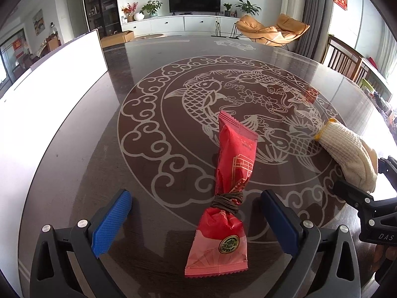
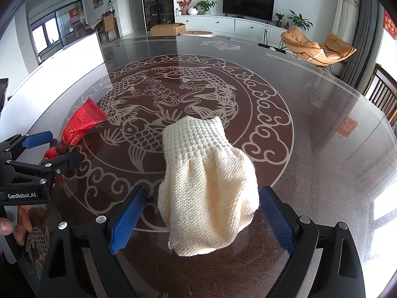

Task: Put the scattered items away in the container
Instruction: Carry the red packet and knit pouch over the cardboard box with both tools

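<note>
Pre-grasp step: left gripper (image 1: pixel 196 221) jaws apart astride red packet (image 1: pixel 223 198), right gripper (image 2: pixel 202 219) apart round knit glove (image 2: pixel 208 188), both mid-table (image 2: pixel 310 129). Next: close, lift, carry to white bin (image 1: pixel 49 94), prob. at left edge.

You are looking across the glossy dark desk (image 1: pixel 74 173) toward a television (image 1: pixel 194 0) on a white cabinet (image 1: pixel 173 23), tan lounge chairs (image 1: pixel 270 31) sitting upper right.
</note>
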`<state>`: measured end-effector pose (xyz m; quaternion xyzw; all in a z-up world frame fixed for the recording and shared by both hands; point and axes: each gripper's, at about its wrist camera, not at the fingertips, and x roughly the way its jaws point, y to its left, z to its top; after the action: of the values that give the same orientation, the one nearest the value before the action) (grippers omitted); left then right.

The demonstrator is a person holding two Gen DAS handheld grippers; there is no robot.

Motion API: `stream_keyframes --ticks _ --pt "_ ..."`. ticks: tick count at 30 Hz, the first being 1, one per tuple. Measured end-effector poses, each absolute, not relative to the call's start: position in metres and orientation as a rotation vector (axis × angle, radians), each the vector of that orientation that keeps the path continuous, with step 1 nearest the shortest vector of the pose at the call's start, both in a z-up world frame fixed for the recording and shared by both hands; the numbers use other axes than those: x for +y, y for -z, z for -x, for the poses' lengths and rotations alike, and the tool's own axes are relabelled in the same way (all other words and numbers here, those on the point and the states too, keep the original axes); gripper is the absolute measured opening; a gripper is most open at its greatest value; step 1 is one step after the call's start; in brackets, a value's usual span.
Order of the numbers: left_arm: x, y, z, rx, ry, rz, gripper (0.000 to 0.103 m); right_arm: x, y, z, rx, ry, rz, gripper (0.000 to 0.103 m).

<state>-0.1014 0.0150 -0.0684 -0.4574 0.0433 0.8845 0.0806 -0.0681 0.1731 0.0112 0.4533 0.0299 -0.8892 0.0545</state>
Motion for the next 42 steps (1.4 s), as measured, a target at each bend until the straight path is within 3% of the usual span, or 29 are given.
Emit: stream_keyframes --ticks 9,11,12,13,23,30,42 --pt "0.022 0.066 0.103 0.165 -2.583 1.410 0.103 0.191 -0.015 0.061 0.043 2.689 -1.368 0.088" --pt "0.028 0.061 0.097 0.193 -2.569 1.357 0.079 0.190 -0.019 0.058 0.067 2.678 -1.341 0.037" --pt "0.034 0.057 0.094 0.220 -2.548 1.329 0.048 0.189 -0.022 0.057 0.098 2.690 -1.347 0.029" --pt "0.042 0.054 0.092 0.258 -2.521 1.322 0.022 0.190 -0.024 0.058 0.084 2.674 -1.362 0.029" --pt "0.038 0.019 0.058 0.076 -2.469 1.306 0.021 0.179 -0.046 0.024 -0.105 2.642 -1.314 0.029" --pt "-0.003 0.005 0.045 0.017 -2.509 1.324 0.021 0.124 -0.053 0.016 -0.066 2.540 -1.273 0.029" --pt "-0.197 -0.114 0.066 -0.125 -2.843 1.243 0.021 -0.071 -0.174 0.087 0.011 2.296 -0.965 0.029"
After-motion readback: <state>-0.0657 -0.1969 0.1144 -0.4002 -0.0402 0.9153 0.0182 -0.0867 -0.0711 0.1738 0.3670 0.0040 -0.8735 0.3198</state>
